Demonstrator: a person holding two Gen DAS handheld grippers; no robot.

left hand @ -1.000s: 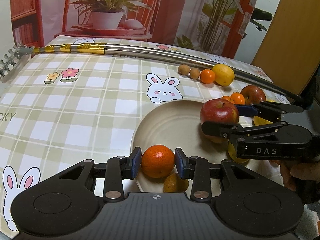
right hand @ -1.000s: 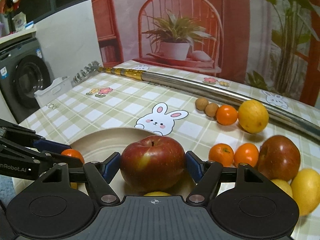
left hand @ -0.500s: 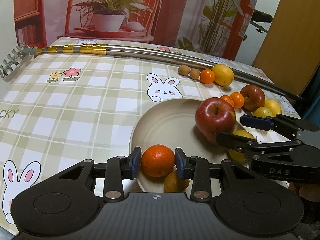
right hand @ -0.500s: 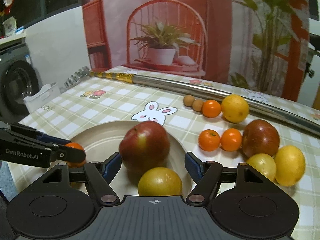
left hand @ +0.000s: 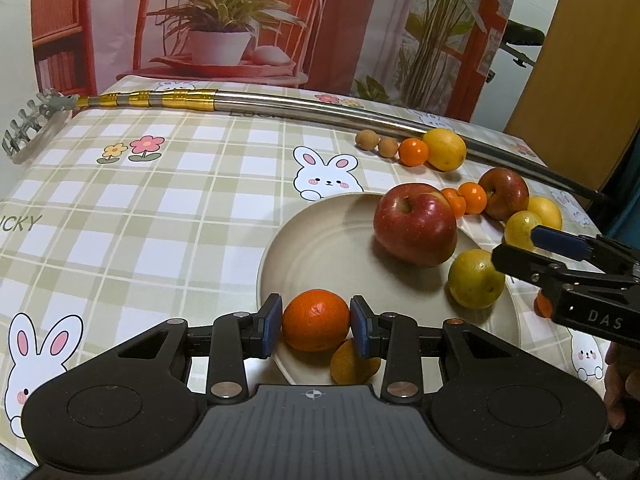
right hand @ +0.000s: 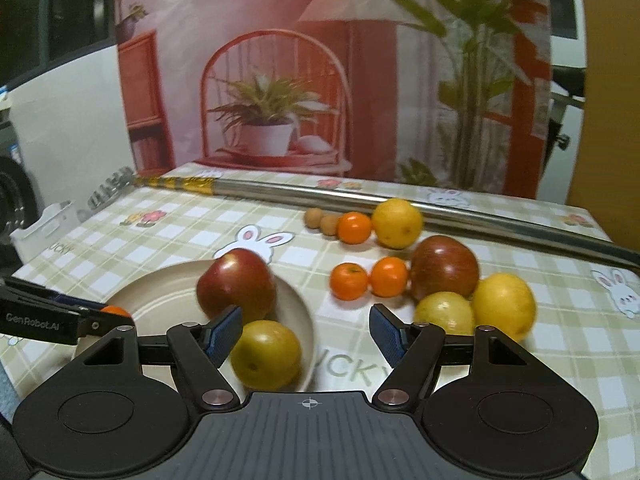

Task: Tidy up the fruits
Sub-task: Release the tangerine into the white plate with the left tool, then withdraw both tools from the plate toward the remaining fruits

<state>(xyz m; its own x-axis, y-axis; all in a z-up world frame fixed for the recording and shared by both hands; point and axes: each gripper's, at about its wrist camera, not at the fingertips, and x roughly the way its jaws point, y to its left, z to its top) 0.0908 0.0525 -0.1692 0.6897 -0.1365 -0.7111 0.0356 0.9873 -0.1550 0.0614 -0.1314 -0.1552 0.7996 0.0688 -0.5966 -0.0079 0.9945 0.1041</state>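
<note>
On plate (left hand: 344,240), near rim: your left gripper (left hand: 316,326) pinches orange (left hand: 316,319); lower gently, then release.
Beside plate: your right gripper (right hand: 306,330) spread, empty.

Half hidden behind the left claw (left hand: 316,330): a brownish fruit (left hand: 352,364), kind unclear. Only a sliver of orange (right hand: 115,311) showing past that claw's finger in the right view. Mandarin (left hand: 451,199) mostly behind the apple (left hand: 414,224). Smeared by motion: right-view fruit and backdrop. Cut off at the frame edge: pole (left hand: 320,108), a hand (left hand: 620,384), table (left hand: 160,200) lettering
</note>
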